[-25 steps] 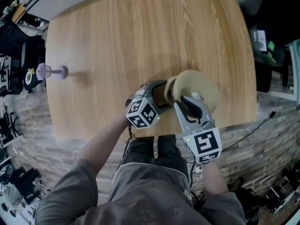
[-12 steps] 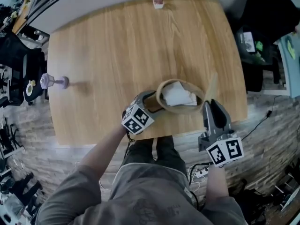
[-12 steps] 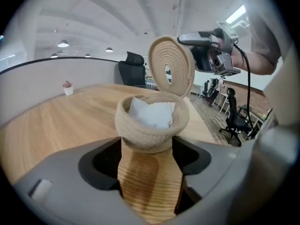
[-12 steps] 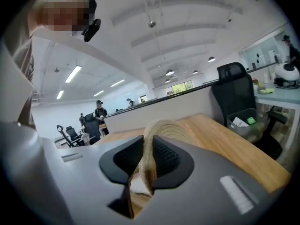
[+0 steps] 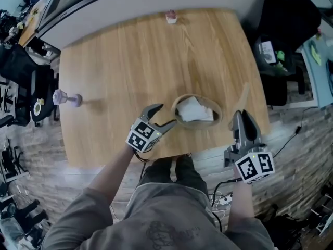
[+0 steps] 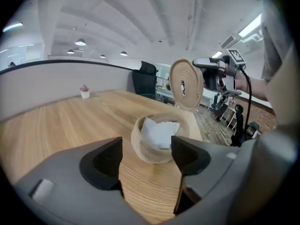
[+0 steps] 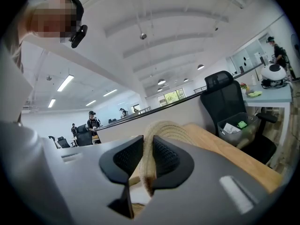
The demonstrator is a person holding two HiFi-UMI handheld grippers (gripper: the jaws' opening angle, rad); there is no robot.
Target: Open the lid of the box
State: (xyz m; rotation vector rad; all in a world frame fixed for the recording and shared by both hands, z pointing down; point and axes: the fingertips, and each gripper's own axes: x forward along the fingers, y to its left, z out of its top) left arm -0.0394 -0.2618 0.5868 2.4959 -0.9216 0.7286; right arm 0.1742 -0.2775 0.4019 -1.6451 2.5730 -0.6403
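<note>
The round woven box (image 5: 196,120) stands uncovered near the table's front edge, with white stuffing (image 5: 193,108) inside. Its flat woven lid (image 5: 243,95) is off and held edge-on to the right of the box, with my right gripper (image 5: 241,113) shut on its rim. The right gripper view shows the lid (image 7: 157,130) pinched between the pads of that gripper (image 7: 149,156). My left gripper (image 5: 166,114) sits just left of the box, apart from it; its jaws are closing with nothing between them. In the left gripper view the box (image 6: 159,137) lies beyond the left gripper (image 6: 146,149), and the lid (image 6: 186,83) hangs upright behind it.
A small potted plant (image 5: 171,17) stands at the table's far edge. A purple object (image 5: 67,98) sits at the table's left edge. A black office chair (image 7: 229,102) and a bin with papers (image 7: 236,125) stand off the table's right side.
The lid has come off the box and moved right in my right gripper. My left gripper has let go of the box and drawn back to the left.
</note>
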